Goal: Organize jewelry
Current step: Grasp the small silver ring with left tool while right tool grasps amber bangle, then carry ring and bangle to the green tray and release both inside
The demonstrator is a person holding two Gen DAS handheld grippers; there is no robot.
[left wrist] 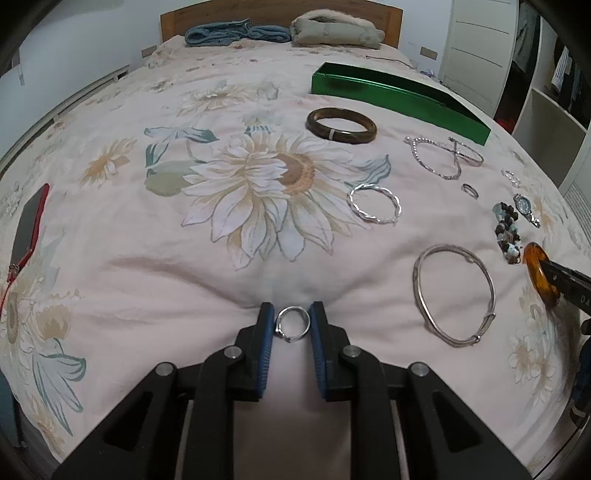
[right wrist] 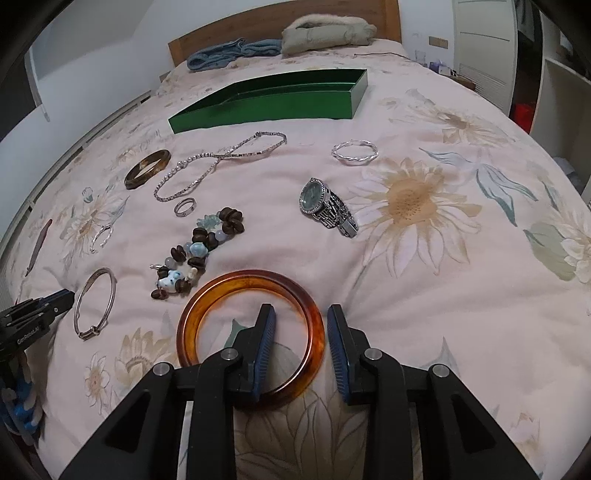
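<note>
Jewelry lies spread on a floral bedspread. My left gripper (left wrist: 292,315) brackets a small silver ring (left wrist: 292,325), its blue pads touching the ring's sides. My right gripper (right wrist: 301,314) is open; its left finger sits inside an amber bangle (right wrist: 207,299), its right finger outside the rim, apart from it. A long green box (right wrist: 273,99) stands open at the back. Between lie a dark brown bangle (left wrist: 341,125), a silver chain necklace (right wrist: 221,158), a twisted silver bangle (left wrist: 375,203), a plain silver bangle (left wrist: 456,295), a bead bracelet (right wrist: 199,251), a wristwatch (right wrist: 327,208) and a small ring (right wrist: 184,206).
Folded blue and beige clothes (left wrist: 284,31) lie against the wooden headboard. A dark red-edged case (left wrist: 27,225) sits at the bed's left. White shelving (left wrist: 546,110) stands to the right of the bed. Another twisted silver bangle (right wrist: 354,150) lies near the box.
</note>
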